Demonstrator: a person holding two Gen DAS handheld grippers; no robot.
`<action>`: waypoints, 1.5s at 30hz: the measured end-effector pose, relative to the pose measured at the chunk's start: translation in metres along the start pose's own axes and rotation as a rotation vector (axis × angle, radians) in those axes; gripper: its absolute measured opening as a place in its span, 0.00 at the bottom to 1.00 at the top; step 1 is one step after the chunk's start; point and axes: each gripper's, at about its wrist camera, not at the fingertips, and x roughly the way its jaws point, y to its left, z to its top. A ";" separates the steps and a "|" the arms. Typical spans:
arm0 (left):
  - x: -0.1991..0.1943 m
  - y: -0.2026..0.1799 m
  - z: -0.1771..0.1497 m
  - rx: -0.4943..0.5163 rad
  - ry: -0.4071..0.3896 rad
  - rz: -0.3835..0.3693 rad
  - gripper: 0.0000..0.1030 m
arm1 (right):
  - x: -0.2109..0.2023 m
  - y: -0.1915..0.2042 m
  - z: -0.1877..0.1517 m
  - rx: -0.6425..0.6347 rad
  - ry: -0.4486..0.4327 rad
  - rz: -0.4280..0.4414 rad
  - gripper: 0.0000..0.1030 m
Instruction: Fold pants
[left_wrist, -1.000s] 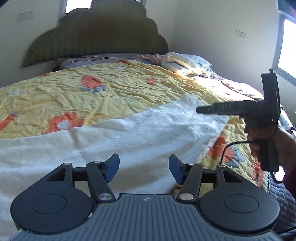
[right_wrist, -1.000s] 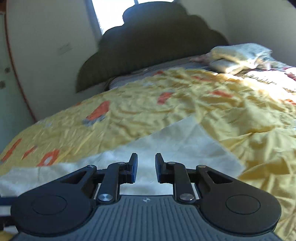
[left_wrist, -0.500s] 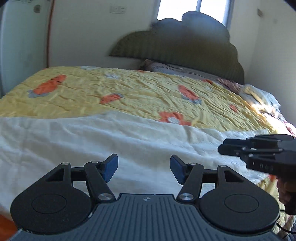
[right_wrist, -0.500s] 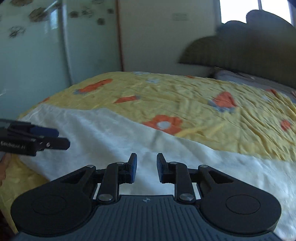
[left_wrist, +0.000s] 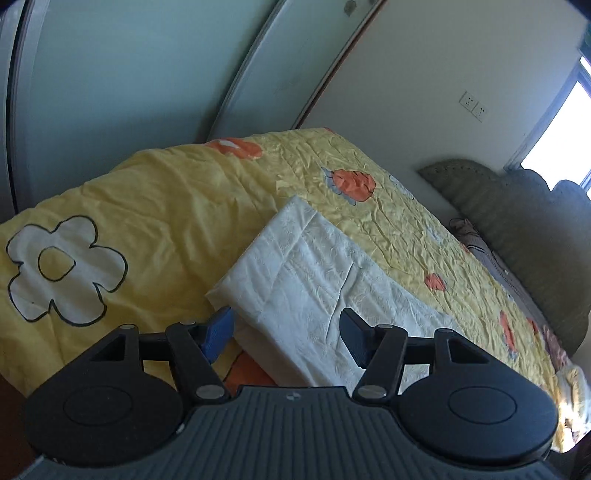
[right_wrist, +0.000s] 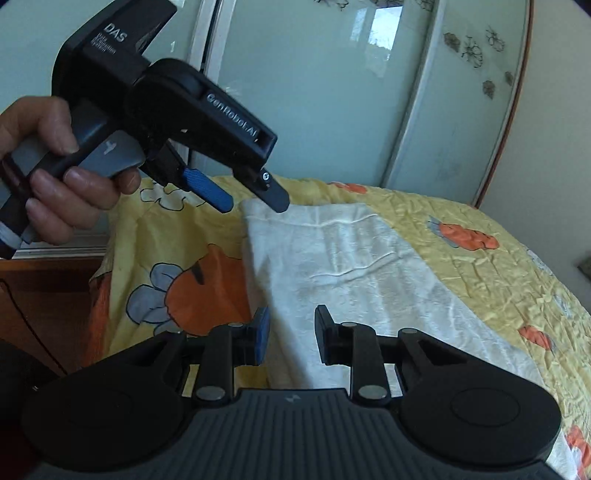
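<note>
A bed (left_wrist: 184, 206) under a yellow flowered quilt is carrying the pants (left_wrist: 317, 280), a long white strip lying flat along the quilt's edge, one narrow end pointing toward the glass wardrobe doors (right_wrist: 314, 92). The left claw (right_wrist: 251, 199) is hovering wide over that end. The right claw (right_wrist: 291, 334) is empty, narrowly parted, opening. Both should be pinching that end's corners evenly.

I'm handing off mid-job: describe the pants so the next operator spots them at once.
Find the bed with the yellow flowered cover. On it, near the edge by the sliding wardrobe doors, lies a long flat strip of cloth: the pants. They alone are plain cream-white with a crinkled texture, no print.
</note>
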 end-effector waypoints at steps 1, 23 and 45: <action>0.002 0.002 0.001 -0.017 0.008 -0.014 0.64 | 0.003 0.003 0.000 -0.009 0.005 -0.003 0.25; 0.031 0.017 -0.011 -0.051 -0.029 0.096 0.07 | 0.028 0.005 -0.002 0.057 0.027 0.011 0.07; 0.026 -0.148 -0.056 0.381 -0.111 -0.021 0.43 | -0.168 -0.223 -0.209 0.866 0.142 -0.548 0.24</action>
